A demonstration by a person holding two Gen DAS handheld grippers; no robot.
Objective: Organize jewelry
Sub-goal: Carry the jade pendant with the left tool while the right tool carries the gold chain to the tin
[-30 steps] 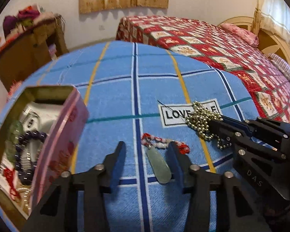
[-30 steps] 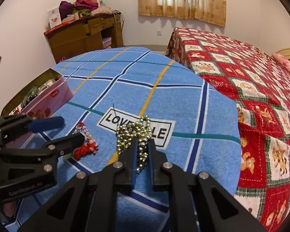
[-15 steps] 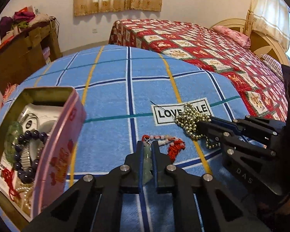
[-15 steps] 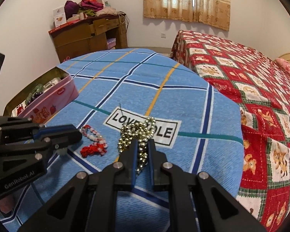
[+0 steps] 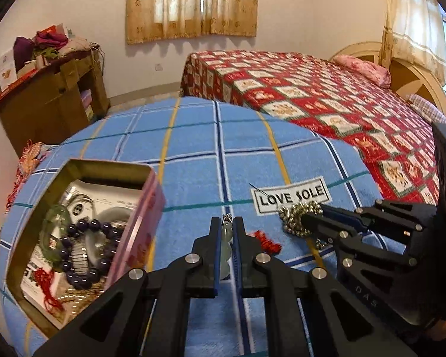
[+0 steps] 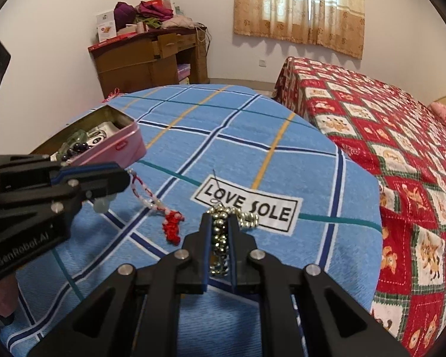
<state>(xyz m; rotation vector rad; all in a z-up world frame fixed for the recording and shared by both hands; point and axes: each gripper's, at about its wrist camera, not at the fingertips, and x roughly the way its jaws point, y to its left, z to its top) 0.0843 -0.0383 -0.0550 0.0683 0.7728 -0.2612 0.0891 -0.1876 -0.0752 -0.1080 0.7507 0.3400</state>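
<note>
The left gripper (image 5: 226, 232) is clamped on a pale green pendant (image 5: 226, 247), its jaws having closed on it within the last second; the pendant stands upright between the pads with its small metal loop poking out at the tips. In the right wrist view that same gripper (image 6: 116, 183) reaches in from nine o'clock, and a beaded red-and-white cord (image 6: 147, 193) trails from the pendant down toward four o'clock to a red tassel (image 6: 172, 227) lying on the blue checked blanket (image 6: 282, 160). The right gripper (image 6: 220, 223) is closed on a bunched gold bead chain (image 6: 220, 238), part of which spills past the tips at one o'clock, touching the edge of a white label reading LOVE SOLE (image 6: 246, 205). From the left wrist view the right gripper (image 5: 307, 223) comes in from three o'clock with the chain (image 5: 297, 220) bundled at its tips, just below the label (image 5: 291, 196). At nine o'clock of the left gripper sits an open pink tin (image 5: 145, 214) on the blanket, holding a dark purple bead bracelet (image 5: 83, 253), a green bangle (image 5: 52, 232) and other pieces I cannot make out. Beyond the blanket, at one o'clock, lies a bed with a red patchwork cover (image 5: 312, 95), at eleven o'clock a wooden desk piled with clothes (image 5: 47, 98), and at twelve a curtained window (image 5: 190, 3)
</note>
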